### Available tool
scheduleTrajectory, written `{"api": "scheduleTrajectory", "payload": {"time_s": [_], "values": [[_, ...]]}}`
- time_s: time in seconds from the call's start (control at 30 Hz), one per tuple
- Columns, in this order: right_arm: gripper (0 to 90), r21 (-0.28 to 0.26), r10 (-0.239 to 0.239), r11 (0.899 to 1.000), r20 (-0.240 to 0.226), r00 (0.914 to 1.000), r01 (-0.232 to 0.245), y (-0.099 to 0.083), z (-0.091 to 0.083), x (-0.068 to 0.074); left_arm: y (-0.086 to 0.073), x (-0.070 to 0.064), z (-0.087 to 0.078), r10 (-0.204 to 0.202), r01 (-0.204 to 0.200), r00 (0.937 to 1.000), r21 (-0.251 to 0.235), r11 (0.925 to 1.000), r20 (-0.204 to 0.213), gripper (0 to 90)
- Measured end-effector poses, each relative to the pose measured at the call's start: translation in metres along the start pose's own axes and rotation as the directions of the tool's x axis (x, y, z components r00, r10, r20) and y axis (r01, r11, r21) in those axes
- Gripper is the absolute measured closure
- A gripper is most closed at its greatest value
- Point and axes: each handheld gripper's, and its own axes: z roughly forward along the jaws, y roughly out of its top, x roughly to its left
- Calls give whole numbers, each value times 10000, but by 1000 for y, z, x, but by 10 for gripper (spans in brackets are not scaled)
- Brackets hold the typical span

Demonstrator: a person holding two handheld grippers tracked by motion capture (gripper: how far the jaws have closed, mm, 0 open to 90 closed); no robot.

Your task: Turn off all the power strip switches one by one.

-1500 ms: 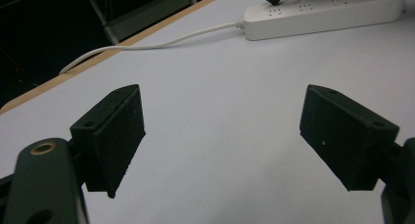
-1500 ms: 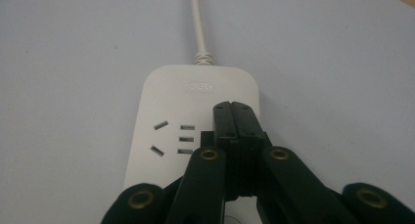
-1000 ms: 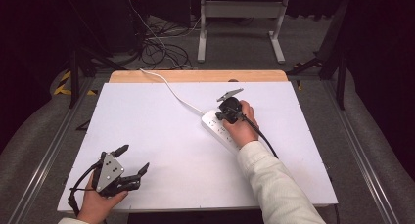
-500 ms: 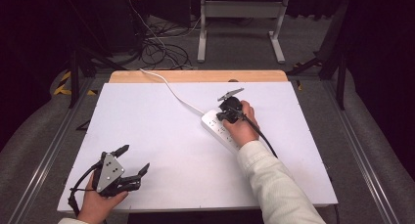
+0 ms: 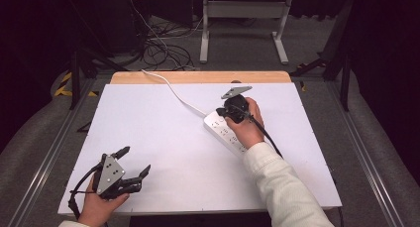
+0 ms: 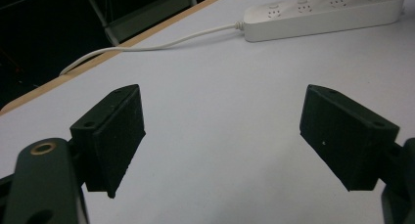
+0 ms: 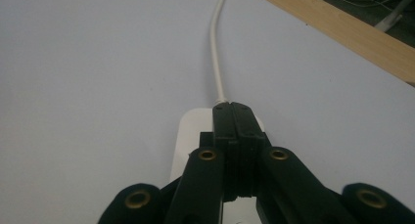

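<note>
While I am watching from the high view, I am holding the right gripper [image 5: 221,111] over the far end of the white power strip [image 5: 218,128], which is lying at a slant on the white table [image 5: 163,138] a little right of the middle. In the right gripper view its jaws are pressed flat together with nothing between them, and their tips are sitting over the end of the power strip [image 7: 192,131] where the white cord [image 7: 217,57] is leaving it. I cannot tell whether the tips are touching the casing or just hovering above it. My right hand [image 5: 246,123] is covering the middle of the strip in the high view.

From that end the cord [image 5: 171,90] is running away across the table toward the far wooden edge [image 5: 198,77] and dropping over it.

I am keeping the left gripper [image 5: 133,162] at the near left corner of the table, well apart from the strip. Its jaws are spread wide with nothing between them, and the left gripper view is looking across bare table toward the power strip [image 6: 323,16] and its cord [image 6: 161,43] in the distance.
</note>
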Motion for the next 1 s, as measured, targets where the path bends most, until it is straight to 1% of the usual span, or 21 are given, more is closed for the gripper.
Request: {"api": "scheduleTrajectory", "payload": {"time_s": [0.03,0.07,0.13,0.17,0.2,0.23,0.3,0.33,0.37,0.4,0.43,0.5,0.53,0.57,0.63,0.8,0.9,1.0], "values": [[900,-66,9,10000,-25,10000,-10,0,-2,0,0,0,0,-35,35,10000,-4,10000,7,176],[858,-119,-24,9999,-36,10000,24,1,-4,1,0,0,0,8,-8,10000,-18,10000,-24,176],[825,-315,-60,9995,-95,9999,57,3,-8,2,0,-1,0,4,-4,10000,-19,10000,-27,176],[812,-328,-14,9995,-172,9999,9,4,-9,2,0,0,0,-4,4,10000,-20,10000,-26,176],[786,-417,-168,9990,-99,9998,164,4,-11,3,0,0,0,-11,11,10000,-12,10000,-13,176],[752,-548,-190,9983,-86,9998,185,5,-13,3,0,0,0,-16,16,10000,-23,10000,-15,176],[671,-773,-45,9970,-323,9995,20,5,-15,2,0,0,0,-63,63,10000,-26,10000,0,176],[650,-879,-8,9961,-299,9996,-18,5,-17,3,0,0,0,-71,71,10000,-20,10000,10,176],[608,-953,-74,9954,-294,9995,45,6,-19,3,0,0,0,-63,63,10000,-18,10000,12,176],[548,-1050,-199,9943,-184,9996,178,6,-21,3,0,0,0,-64,65,10000,-19,10000,15,176],[506,-1085,-135,9940,-153,9998,118,6,-23,4,0,0,0,-37,37,10000,-14,10000,8,176],[494,-1132,163,9934,-345,9993,-201,6,-28,4,0,0,0,-74,74,10000,-24,10000,8,176],[470,-1190,204,9926,-351,9992,-244,6,-31,4,0,0,0,-95,95,10000,-20,10000,19,176],[438,-1317,174,9911,-315,9994,-214,6,-33,4,0,0,0,-87,87,10000,-24,10000,10,176],[407,-1550,105,9878,-319,9994,-153,6,-38,4,0,0,0,-93,94,10000,-32,10000,13,176],[324,-1789,2,9838,-422,9991,-77,5,-49,7,0,0,0,-97,97,9999,-26,9999,26,176],[263,-1924,-90,9813,-290,9995,33,3,-56,9,0,0,0,-104,104,9999,-14,9999,-1,176],[195,-2195,-185,9755,-186,9997,140,-1,-66,10,0,0,0,-141,141,9999,-30,9999,-1,175]]}}
